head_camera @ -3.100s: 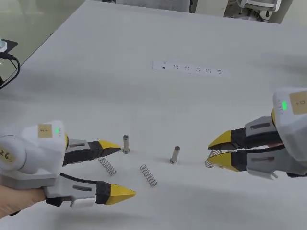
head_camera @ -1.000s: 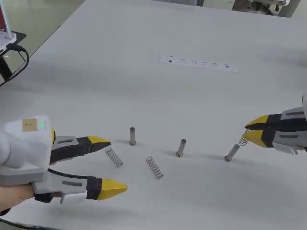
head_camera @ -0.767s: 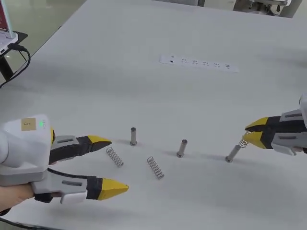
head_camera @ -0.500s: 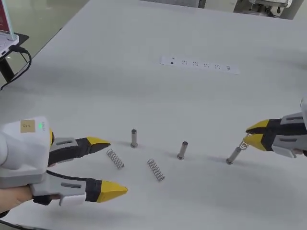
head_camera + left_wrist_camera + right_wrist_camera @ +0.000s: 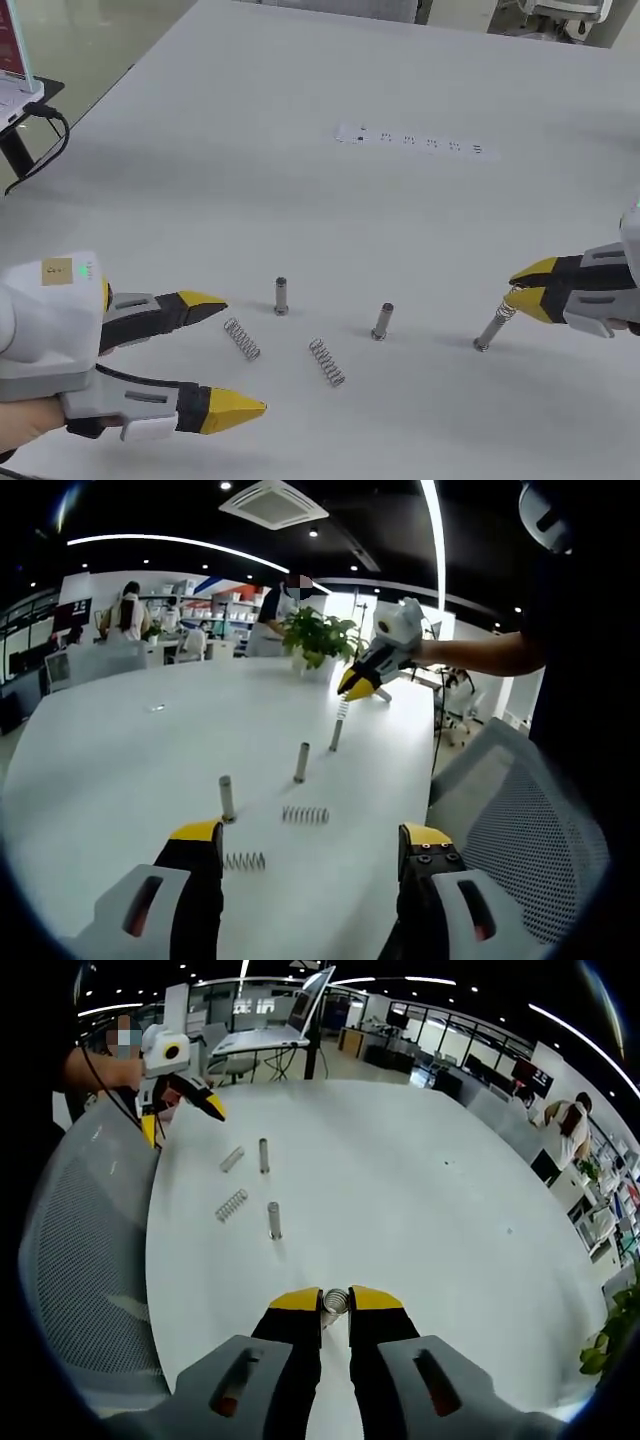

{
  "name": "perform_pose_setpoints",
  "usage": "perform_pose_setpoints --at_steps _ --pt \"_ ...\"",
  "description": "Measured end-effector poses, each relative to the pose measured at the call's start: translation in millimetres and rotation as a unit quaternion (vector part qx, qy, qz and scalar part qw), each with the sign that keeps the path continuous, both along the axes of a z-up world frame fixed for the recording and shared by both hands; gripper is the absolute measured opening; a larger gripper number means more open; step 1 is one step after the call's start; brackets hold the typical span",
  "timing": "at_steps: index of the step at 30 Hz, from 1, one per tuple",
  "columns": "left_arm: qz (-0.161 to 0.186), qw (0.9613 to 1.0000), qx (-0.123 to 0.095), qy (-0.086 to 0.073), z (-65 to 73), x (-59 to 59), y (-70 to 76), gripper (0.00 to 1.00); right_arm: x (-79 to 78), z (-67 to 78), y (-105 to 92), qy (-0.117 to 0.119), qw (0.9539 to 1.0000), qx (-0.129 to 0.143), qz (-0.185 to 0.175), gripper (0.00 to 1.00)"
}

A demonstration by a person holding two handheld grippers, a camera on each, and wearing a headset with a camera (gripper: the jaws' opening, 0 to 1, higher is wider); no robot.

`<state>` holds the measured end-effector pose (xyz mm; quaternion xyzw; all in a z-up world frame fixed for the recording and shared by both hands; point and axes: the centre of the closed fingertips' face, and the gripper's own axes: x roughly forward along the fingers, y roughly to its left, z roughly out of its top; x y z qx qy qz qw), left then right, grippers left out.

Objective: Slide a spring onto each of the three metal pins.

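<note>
Over the last second the right gripper (image 5: pixel 513 288) has brought its spring (image 5: pixel 336 1302) down to the top of the rightmost pin (image 5: pixel 488 334). The two loose springs and the other pins lie as they did.

The jaws are black with smooth yellow tips, and the right pair is pinched on one end of the spring. It is a thin, bright wire coil, and in the right gripper view we look straight down its round bore. Its free end meets the pin's upper end, but we cannot tell whether any coils are already round the shaft. That pin is a short grey metal cylinder with a wider foot, and it leans toward the gripper.

The middle pin (image 5: pixel 382 321) and the left pin (image 5: pixel 281 296) stand upright and bare on the matte white table (image 5: pixel 300 180). One loose spring (image 5: pixel 241 338) lies near the left pin and the other (image 5: pixel 326 361) lies between the two pins, both flat on the table. The left gripper (image 5: pixel 245 355) hovers beside them with its jaws spread wide, holding nothing.
</note>
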<state>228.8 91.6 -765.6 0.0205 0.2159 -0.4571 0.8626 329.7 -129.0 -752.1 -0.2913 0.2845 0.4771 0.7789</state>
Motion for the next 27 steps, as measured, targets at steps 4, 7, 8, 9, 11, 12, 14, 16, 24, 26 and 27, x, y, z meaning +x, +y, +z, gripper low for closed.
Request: perform_pose_setpoints --at_steps 4,7,8,9,11,12,14,16,24,26,27 --pt "0.003 1.0000 0.001 0.000 -0.7 -0.3 1.4 0.69 -1.0 -1.2 -0.2 0.003 1.0000 -0.001 0.000 0.07" --pt "0.005 1.0000 0.001 0.000 -1.4 0.2 2.9 0.70 -1.4 -1.8 0.3 0.004 1.0000 -0.002 0.001 0.07" --pt "0.006 1.0000 0.001 0.000 -1.7 0.2 3.3 0.70 -1.4 -2.4 0.3 0.004 1.0000 -0.003 0.001 0.07" --pt "0.006 1.0000 0.001 0.000 -1.8 0.3 3.6 0.70 -1.4 -2.7 0.3 0.003 1.0000 -0.003 0.002 0.07" --pt "0.007 1.0000 0.002 0.000 -1.8 0.3 4.1 0.70 -2.0 -4.3 -0.2 0.006 1.0000 -0.006 0.001 0.07" --pt "0.008 1.0000 0.001 -0.001 -1.5 0.6 4.4 0.71 -1.5 -4.8 -0.2 0.003 1.0000 -0.006 0.003 0.07" --pt "0.009 1.0000 -0.001 -0.001 -1.2 0.9 4.9 0.71 -1.8 -6.3 -0.4 0.007 0.9999 -0.007 0.002 0.07" --pt "0.011 0.9999 -0.002 -0.001 -0.9 1.1 5.6 0.70 -1.3 -7.0 -0.4 0.004 1.0000 -0.007 0.003 0.07" --pt "0.016 0.9999 -0.003 -0.001 -0.6 1.2 9.5 0.70 0.2 -14.4 -0.5 0.008 0.9999 -0.009 0.001 0.07" --pt "0.019 0.9998 -0.004 -0.002 -0.3 1.8 10.6 0.70 -0.5 -17.3 -0.8 0.014 0.9998 -0.010 0.000 0.07" --pt "0.020 0.9998 -0.005 -0.002 0.1 2.0 10.9 0.70 0.2 -18.9 -1.0 0.011 0.9999 -0.010 0.000 0.07"
